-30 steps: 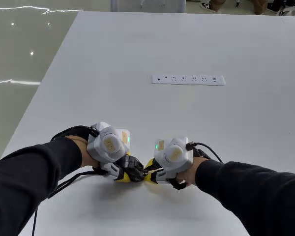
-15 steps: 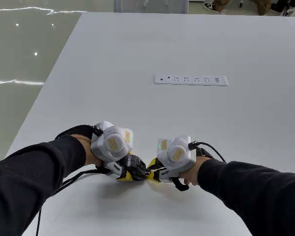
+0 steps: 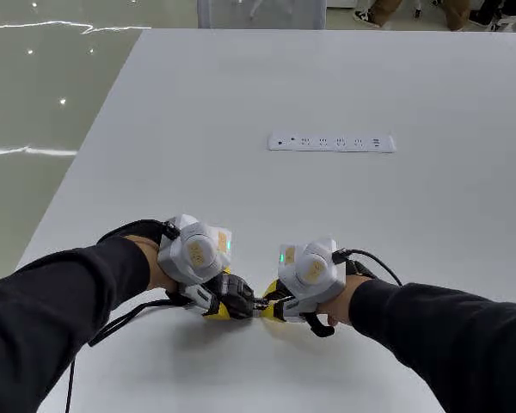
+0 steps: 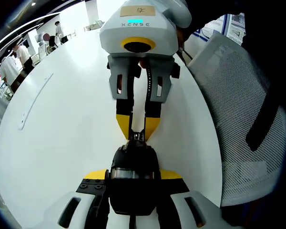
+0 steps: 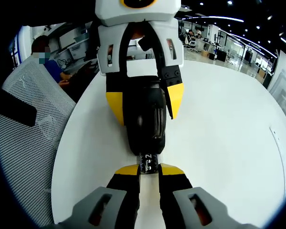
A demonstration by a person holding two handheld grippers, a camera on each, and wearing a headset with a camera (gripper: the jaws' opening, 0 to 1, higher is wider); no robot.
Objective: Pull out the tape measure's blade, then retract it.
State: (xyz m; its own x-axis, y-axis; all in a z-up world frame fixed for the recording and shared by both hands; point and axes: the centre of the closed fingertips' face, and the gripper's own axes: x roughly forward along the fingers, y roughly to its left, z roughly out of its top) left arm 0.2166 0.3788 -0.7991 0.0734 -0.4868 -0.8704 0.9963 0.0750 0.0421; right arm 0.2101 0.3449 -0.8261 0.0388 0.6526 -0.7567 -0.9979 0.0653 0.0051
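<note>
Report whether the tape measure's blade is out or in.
Barely out: a short numbered stretch of blade shows between the case and the right claw pinching it.

Both dark-sleeved forearms point(image 3: 60, 301) angle inward, grippers meeting tip to tip. The left gripper point(image 3: 224, 303) clamps the tape measure point(image 4: 133, 174); the right gripper point(image 3: 271, 309) pinches its blade point(image 5: 147, 163).

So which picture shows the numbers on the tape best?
The right gripper view: the numbered blade sits close up between its jaws. The left gripper view shows the black case; in the head view the blade is too tiny to read.
</note>
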